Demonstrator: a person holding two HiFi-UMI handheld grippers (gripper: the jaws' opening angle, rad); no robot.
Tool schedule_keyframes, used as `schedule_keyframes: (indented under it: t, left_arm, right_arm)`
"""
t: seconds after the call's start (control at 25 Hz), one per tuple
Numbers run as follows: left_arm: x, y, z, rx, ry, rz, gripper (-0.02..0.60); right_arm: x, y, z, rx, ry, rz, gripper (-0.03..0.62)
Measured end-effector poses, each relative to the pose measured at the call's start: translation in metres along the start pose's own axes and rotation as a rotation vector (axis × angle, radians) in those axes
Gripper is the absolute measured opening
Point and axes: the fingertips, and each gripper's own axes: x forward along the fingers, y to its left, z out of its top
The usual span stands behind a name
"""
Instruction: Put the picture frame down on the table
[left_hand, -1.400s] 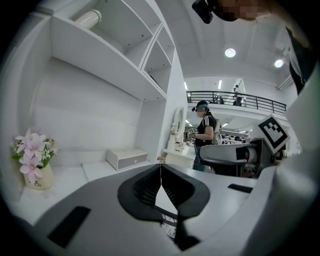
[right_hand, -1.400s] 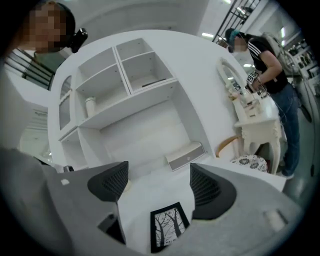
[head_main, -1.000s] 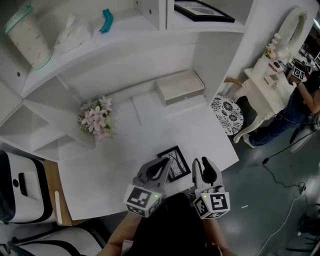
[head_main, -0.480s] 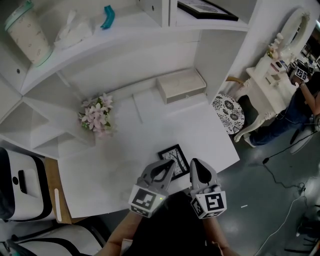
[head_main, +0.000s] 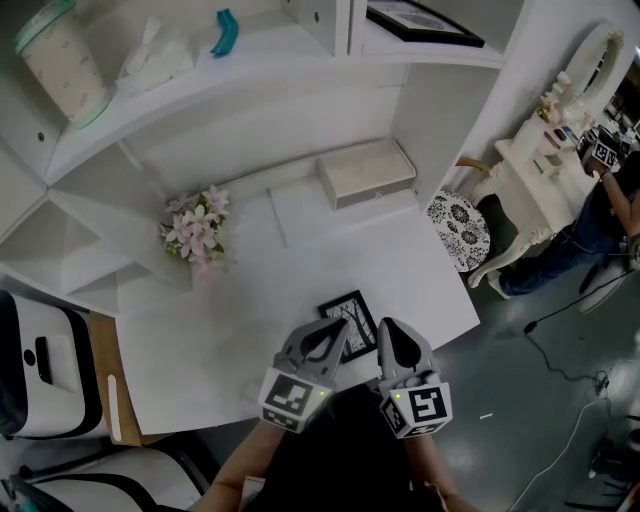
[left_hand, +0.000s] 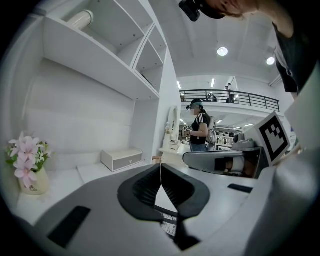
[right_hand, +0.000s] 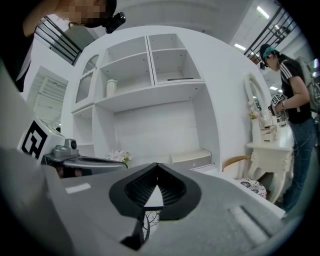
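A small black picture frame (head_main: 355, 312) with a tree drawing lies flat on the white table (head_main: 400, 270), near the front edge. My left gripper (head_main: 338, 328) hovers over the frame's near left corner, jaws shut and empty. Just right of the frame, my right gripper (head_main: 388, 326) is also shut on nothing. In the left gripper view the tips (left_hand: 160, 168) meet and a strip of the frame (left_hand: 168, 228) shows below them. The right gripper view has its tips (right_hand: 156, 166) together, with the frame (right_hand: 150, 220) beneath.
Pink flowers in a vase (head_main: 197, 232) stand at the table's left. A white box (head_main: 366, 173) sits at the back, and a second framed picture (head_main: 425, 22) lies on the upper shelf. A patterned stool (head_main: 456, 228) stands right of the table, with a person (head_main: 600, 205) beyond it.
The right gripper's jaws, slightly apart a second ago, are now together. Both grippers have barely shifted, and the frame lies in the same spot.
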Motion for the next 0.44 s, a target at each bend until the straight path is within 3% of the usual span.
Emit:
schedule_keyframes:
  t: [0.44]
  left_arm:
    - [0.0,0.0027,-0.0018,0.0,0.007,0.01,0.011]
  right_arm:
    - [0.0008,0.0022,-0.0017,0.019,-0.002,0.023,0.003]
